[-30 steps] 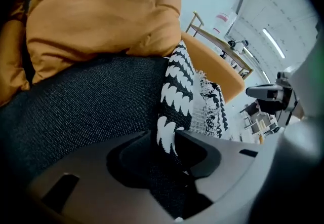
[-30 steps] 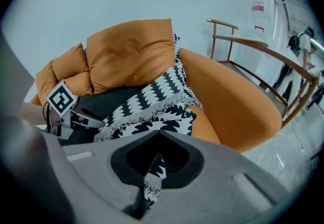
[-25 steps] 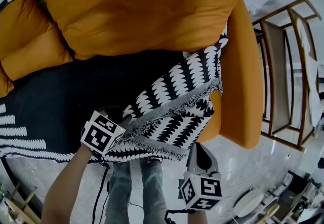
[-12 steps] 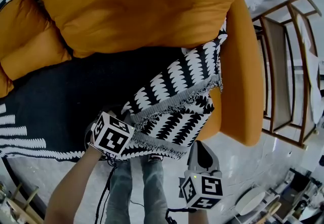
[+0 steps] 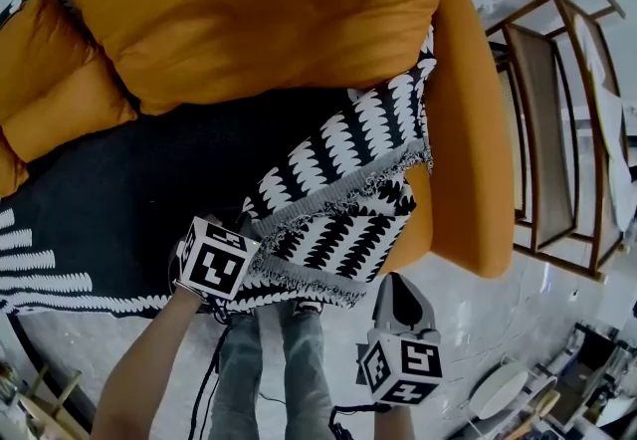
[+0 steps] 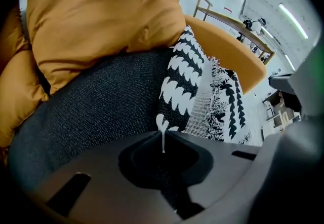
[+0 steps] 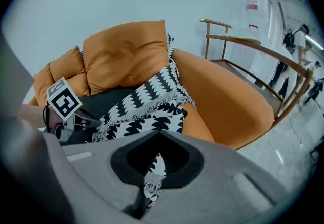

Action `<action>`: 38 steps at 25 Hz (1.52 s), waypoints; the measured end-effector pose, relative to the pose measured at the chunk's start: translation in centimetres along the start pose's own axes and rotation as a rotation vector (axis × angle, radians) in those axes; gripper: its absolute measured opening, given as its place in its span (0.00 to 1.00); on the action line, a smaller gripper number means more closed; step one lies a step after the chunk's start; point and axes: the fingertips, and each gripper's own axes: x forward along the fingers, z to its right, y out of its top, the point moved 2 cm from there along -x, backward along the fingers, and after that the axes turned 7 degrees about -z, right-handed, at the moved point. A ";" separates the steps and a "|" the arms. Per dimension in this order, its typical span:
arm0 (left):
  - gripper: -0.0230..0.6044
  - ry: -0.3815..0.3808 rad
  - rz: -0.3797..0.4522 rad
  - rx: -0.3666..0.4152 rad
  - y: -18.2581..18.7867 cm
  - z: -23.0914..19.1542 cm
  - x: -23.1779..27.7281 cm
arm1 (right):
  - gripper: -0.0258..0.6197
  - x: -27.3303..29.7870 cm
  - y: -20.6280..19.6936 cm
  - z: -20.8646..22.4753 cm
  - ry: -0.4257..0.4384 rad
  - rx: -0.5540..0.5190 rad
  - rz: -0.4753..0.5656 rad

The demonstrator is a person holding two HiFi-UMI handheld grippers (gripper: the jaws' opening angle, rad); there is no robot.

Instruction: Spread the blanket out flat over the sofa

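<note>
Two grippers low in head view, in front of an orange sofa (image 5: 468, 129).

Blanket (image 5: 338, 164), black with white scallop pattern, lies across the seat. Its dark plain field is spread leftward, with white pattern again at the far left end. The right end is doubled back on itself beside the armrest and shows two fringed edges, the lower one hanging over the seat front. One patterned strip runs up between the big back cushion (image 5: 269, 10) and the armrest.

At the seat's front edge, left gripper (image 6: 163, 136) points steeply down onto the left end of the doubled part. Its jaws have just been closing. They are now clenched on a thin pinch of blanket, with a white sliver of cloth between the tips. A bare forearm (image 5: 149, 358) comes in behind it from lower left.

Off the sofa's front right corner, right gripper (image 7: 159, 133) hangs over the floor, just beside the hanging fringe and well apart from the other gripper. Its jaws are closed tip to tip. Fringe shows through the opening behind the tips; unclear whether any thread is caught there.

Legs (image 5: 269, 368) in jeans stand between the grippers. A wooden rack (image 5: 547, 129) stands right of the armrest.
</note>
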 end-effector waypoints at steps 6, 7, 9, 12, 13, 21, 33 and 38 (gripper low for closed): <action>0.06 0.006 0.024 -0.025 -0.5 0.1 -1.7 | 0.05 -1.3 -0.3 -0.2 -0.008 0.001 0.016; 0.06 0.006 0.026 -0.025 -0.8 0.1 -2.3 | 0.05 -1.8 -0.3 -0.4 -0.008 0.001 0.021; 0.06 0.002 0.034 -0.019 -0.7 0.2 -3.2 | 0.05 -2.5 0.1 -0.5 -0.007 0.003 0.028; 0.06 -0.010 0.038 -0.014 0.0 0.8 -4.1 | 0.05 -2.9 0.6 0.0 -0.014 0.009 0.035; 0.06 -0.014 0.036 -0.014 0.1 1.1 -4.5 | 0.05 -3.1 0.7 0.2 -0.018 0.011 0.036; 0.05 -0.048 0.060 -0.014 0.0 3.5 -8.4 | 0.05 -6.2 0.5 0.6 -0.042 0.030 0.035; 0.05 -0.144 0.126 -0.055 0.0 8.3 -13.2 | 0.05 -10.4 -0.3 1.0 -0.072 0.065 0.064; 0.05 -0.178 0.139 -0.049 0.5 10.2 -14.5 | 0.05 -12.0 -1.0 1.9 -0.093 0.097 0.072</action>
